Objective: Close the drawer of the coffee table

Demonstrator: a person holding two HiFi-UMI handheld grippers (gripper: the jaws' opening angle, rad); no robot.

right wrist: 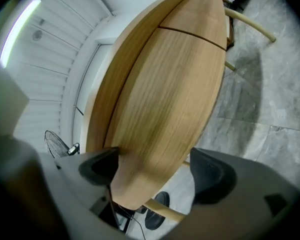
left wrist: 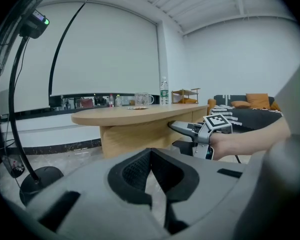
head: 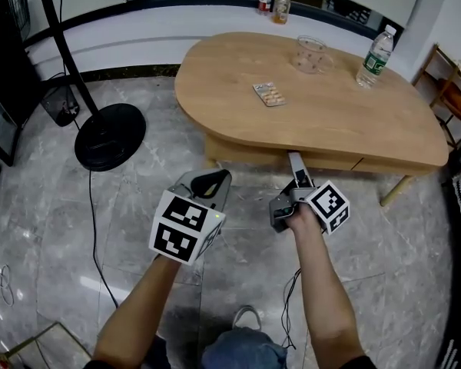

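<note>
The oval wooden coffee table (head: pixel 315 114) stands ahead of me. Its drawer front (head: pixel 326 160) runs under the near edge and looks about flush with the apron. My right gripper (head: pixel 296 162) is open, and its tips reach the drawer front. In the right gripper view the wood panel (right wrist: pixel 160 94) fills the space between the spread jaws of the right gripper (right wrist: pixel 157 166). A seam (right wrist: pixel 190 31) crosses the panel. My left gripper (head: pixel 213 181) is shut on nothing and hangs left of the right one, short of the table. The left gripper view shows the left gripper (left wrist: pixel 151 173) and the right gripper (left wrist: pixel 179 126).
On the table stand a water bottle (head: pixel 376 56) and a glass mug (head: pixel 311 54), and a blister pack (head: pixel 269 94) lies there. A floor fan's black base (head: pixel 110 135) and its cable lie on the marble floor to the left. A small wooden side table (head: pixel 453 91) is at the right.
</note>
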